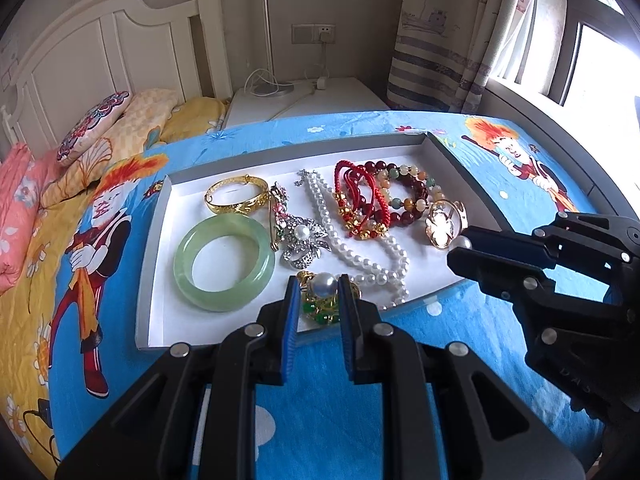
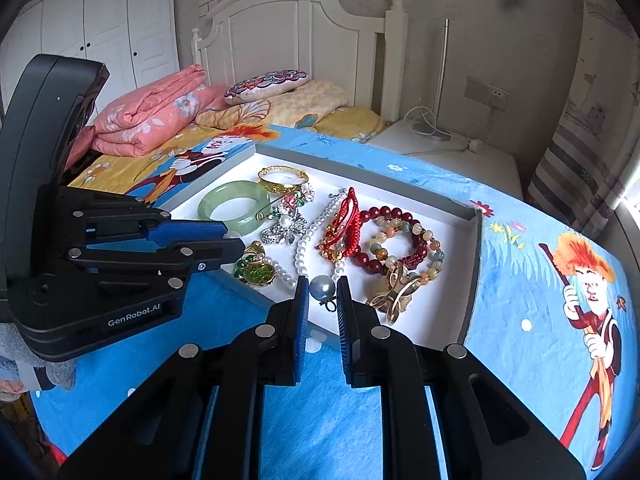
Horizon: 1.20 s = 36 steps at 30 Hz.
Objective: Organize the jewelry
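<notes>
Step in hand: each claw grips a single large pearl piece at the near edge of the tray; by my judgement, a matching pair is being sorted out.
Left claw [image 1: 319,286]: clenched on a grey-white pearl [image 1: 324,285], held just above the green-and-gold brooch [image 1: 320,307].
Right claw [image 2: 322,289]: clenched on a bluish pearl drop [image 2: 322,287] with a small dark ring hanging below it, near the tray's front rim.
Next move: probably to set the two pearls side by side on bare white lining; calls for a gentle release, since round beads are likely to roll.
Container: shallow white tray [image 1: 154,280] with grey walls, lying on the blue cartoon-print bed cover [image 1: 320,420].
Contents, left side: jade bangle [image 1: 224,263], gold bangle [image 1: 236,195].
Contents, middle: rhinestone flower brooch [image 1: 302,244], pearl necklace [image 1: 352,240] strung front to back.
Contents, right side: red cord bracelets [image 1: 356,200], mixed bead bracelets [image 1: 412,196], gold clover bangle [image 1: 446,224], all overlapping.
Risk: the necklace lies near both claws and could snag.
</notes>
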Each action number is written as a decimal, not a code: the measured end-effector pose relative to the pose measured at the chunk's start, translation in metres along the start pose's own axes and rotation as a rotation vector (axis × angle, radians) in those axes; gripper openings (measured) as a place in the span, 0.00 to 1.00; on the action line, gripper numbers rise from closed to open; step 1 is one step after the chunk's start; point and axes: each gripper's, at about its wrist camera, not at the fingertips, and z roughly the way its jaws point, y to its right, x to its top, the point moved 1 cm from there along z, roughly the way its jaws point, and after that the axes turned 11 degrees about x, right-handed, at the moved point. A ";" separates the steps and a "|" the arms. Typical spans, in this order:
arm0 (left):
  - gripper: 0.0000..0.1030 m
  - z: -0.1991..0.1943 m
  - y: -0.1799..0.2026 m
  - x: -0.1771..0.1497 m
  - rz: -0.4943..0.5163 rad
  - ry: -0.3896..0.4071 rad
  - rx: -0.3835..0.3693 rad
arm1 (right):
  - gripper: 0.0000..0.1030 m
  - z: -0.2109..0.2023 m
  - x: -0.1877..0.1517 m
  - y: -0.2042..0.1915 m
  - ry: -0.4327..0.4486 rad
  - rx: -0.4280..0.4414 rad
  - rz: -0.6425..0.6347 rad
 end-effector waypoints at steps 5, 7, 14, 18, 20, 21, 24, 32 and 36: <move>0.18 0.007 -0.001 0.007 -0.002 0.002 0.003 | 0.14 0.004 0.005 0.009 0.012 -0.008 0.023; 0.18 0.010 -0.001 0.012 -0.001 0.009 0.004 | 0.14 0.007 0.007 0.013 0.012 -0.014 0.030; 0.18 0.025 -0.002 0.025 -0.002 0.007 0.009 | 0.14 0.021 0.014 0.021 0.003 -0.021 0.052; 0.18 0.033 0.000 0.028 0.002 -0.001 0.014 | 0.14 0.028 0.017 0.022 -0.004 -0.023 0.054; 0.18 0.037 0.000 0.029 0.001 -0.006 0.016 | 0.14 0.030 0.018 0.021 -0.008 -0.027 0.053; 0.18 0.039 0.000 0.029 0.000 -0.008 0.016 | 0.14 0.032 0.018 0.021 -0.010 -0.027 0.052; 0.18 0.043 -0.001 0.030 0.000 -0.011 0.020 | 0.14 0.033 0.017 0.020 -0.013 -0.031 0.051; 0.18 0.052 -0.001 0.034 -0.001 -0.014 0.030 | 0.14 0.041 0.017 0.028 -0.023 -0.045 0.072; 0.18 0.053 -0.001 0.036 -0.004 -0.013 0.031 | 0.14 0.041 0.016 0.030 -0.024 -0.045 0.076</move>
